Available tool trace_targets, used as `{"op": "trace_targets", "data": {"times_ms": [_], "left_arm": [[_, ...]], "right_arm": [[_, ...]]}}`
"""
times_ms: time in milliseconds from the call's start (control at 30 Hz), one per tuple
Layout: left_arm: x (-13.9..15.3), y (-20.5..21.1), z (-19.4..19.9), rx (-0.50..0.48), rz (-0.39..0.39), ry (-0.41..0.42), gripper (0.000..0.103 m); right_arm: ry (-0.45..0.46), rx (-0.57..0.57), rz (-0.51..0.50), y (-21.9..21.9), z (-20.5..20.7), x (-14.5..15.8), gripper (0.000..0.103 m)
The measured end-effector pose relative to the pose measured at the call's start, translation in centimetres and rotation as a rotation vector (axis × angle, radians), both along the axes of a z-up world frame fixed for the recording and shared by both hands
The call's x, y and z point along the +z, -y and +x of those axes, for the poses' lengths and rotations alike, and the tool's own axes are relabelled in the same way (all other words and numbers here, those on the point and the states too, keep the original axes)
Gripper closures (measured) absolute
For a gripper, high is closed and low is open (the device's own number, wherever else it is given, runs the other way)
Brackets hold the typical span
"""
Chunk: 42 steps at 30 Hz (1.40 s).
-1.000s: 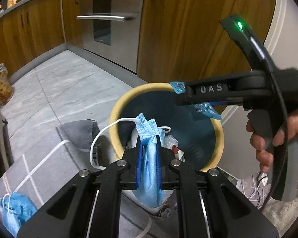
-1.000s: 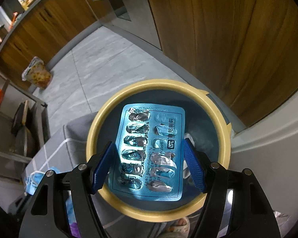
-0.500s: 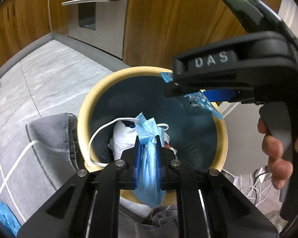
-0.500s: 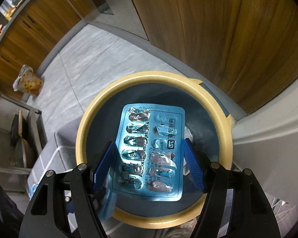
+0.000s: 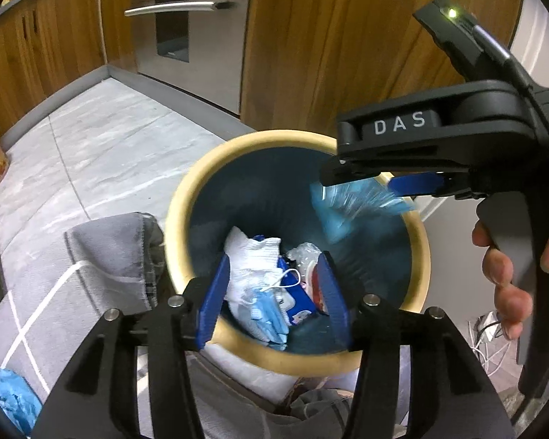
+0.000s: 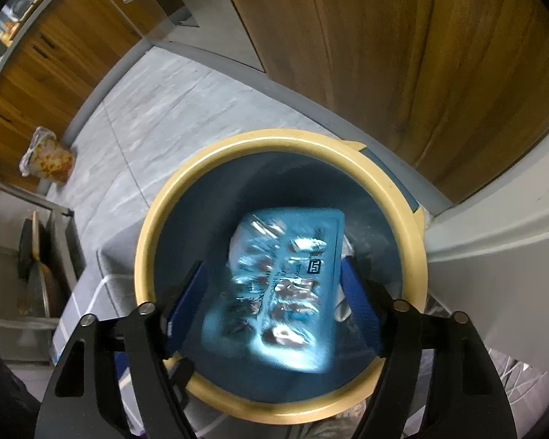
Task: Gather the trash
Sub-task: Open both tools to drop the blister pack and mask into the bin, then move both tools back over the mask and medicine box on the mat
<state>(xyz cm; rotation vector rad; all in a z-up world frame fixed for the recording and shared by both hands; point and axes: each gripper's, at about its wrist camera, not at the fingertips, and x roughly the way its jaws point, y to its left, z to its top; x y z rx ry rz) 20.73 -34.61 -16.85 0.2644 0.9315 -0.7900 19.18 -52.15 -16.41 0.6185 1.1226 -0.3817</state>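
Both my claws hang over the bin (image 5: 186,219), jaws opening. My left claw (image 5: 274,292) grips nothing; the blue mask (image 5: 271,314) lies inside on white trash. My right claw (image 6: 274,292) frames the blurred pill pack (image 6: 285,292), untouched. A grey cloth (image 5: 109,256) lies beside the bin.

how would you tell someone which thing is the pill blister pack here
Find the round bin with the yellow rim on the grey floor by the wooden cabinets. Over its mouth, between the opening jaws of the right gripper, is a flat blue blister pack. Unlike the soft blue face mask in the bin, it is stiff with shiny foil pockets.
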Motion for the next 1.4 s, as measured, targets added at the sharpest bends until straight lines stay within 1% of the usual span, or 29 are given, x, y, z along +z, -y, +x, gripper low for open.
{"op": "trace_targets", "data": {"times_ms": [200,300,433,600,767,1000,1100,1200,1267,1400], "left_arm": [[1.1,-2.2,-0.3,0.06,-0.003,0.016,0.048],[1.8,-3.6,-0.5,0.095,-0.011,0.031,0.044],[3.2,-5.5,-1.0,0.132,-0.009,0.055,0.044],[4.5,-7.6,-1.7,0.175,0.0,0.078,0.044],[6.2,-9.8,-2.5,0.221,0.0,0.106,0.043],[8.8,-14.3,-4.8,0.282,-0.023,0.139,0.033],[9.9,-16.9,-5.8,0.326,-0.025,0.158,0.028],[10.9,-19.3,-6.5,0.368,-0.036,0.164,0.024],[11.5,-21.3,-7.2,0.4,-0.026,0.183,0.022],[12.3,-24.3,-8.5,0.429,0.022,0.231,0.017]], "right_arm": [[0.004,-0.001,0.0,-0.4,-0.1,0.3,0.021],[0.015,0.0,-0.008,-0.6,-0.4,0.7,0.02],[0.031,-0.001,-0.003,-1.2,-0.7,1.2,0.019],[0.057,0.038,-0.025,-2.7,-0.7,2.2,0.017],[0.114,0.086,-0.063,-4.7,-1.4,4.0,0.014],[0.221,0.192,-0.146,-8.7,-3.0,7.3,0.01],[0.246,0.216,-0.172,-10.2,-3.6,8.2,0.009],[0.264,0.234,-0.175,-11.4,-3.9,8.8,0.008],[0.278,0.253,-0.178,-12.6,-4.0,9.2,0.008],[0.3,0.313,-0.191,-15.7,-3.7,9.9,0.007]]}}
